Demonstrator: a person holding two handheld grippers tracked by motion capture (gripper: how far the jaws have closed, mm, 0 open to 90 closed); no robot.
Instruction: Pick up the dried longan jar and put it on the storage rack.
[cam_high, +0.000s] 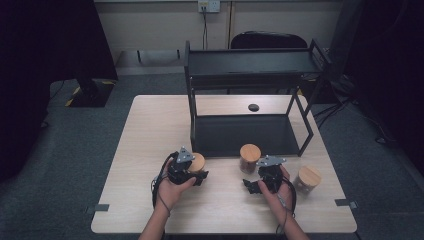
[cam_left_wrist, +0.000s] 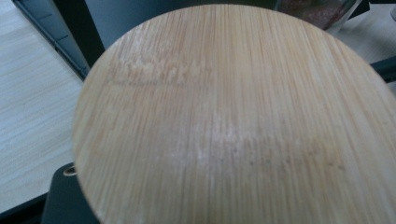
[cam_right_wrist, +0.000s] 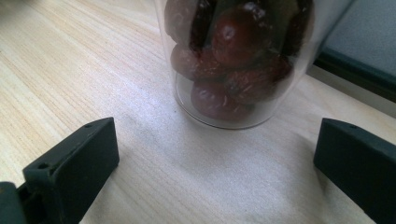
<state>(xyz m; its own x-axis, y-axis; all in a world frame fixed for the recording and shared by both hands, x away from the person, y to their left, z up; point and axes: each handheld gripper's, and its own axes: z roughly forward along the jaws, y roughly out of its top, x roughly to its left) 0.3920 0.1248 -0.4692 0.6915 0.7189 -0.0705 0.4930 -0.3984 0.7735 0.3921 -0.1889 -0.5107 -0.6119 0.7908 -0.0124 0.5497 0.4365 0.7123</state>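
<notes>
The left gripper (cam_high: 192, 175) is clamped on a jar with a bamboo lid (cam_left_wrist: 233, 121), held just in front of the black shelf (cam_high: 240, 135) near the table's (cam_high: 150, 150) middle; the lid's round top sits so close to the left gripper view that the jar's contents cannot be told. The right gripper (cam_right_wrist: 215, 163) rests low on the table with its jaws standing wide apart, aimed at a second jar (cam_right_wrist: 236, 60), a clear glass one packed with dark reddish-brown fruit, probably dates, which stands just ahead of the jaws and apart from them. A third lidded jar (cam_high: 307, 178) stands to the right of that hand. The step in hand looks like moving jars onto the shelf: next, the left jar needs carrying forward onto the lower tray, while the right gripper must advance until the glass sits between its jaws.
</notes>
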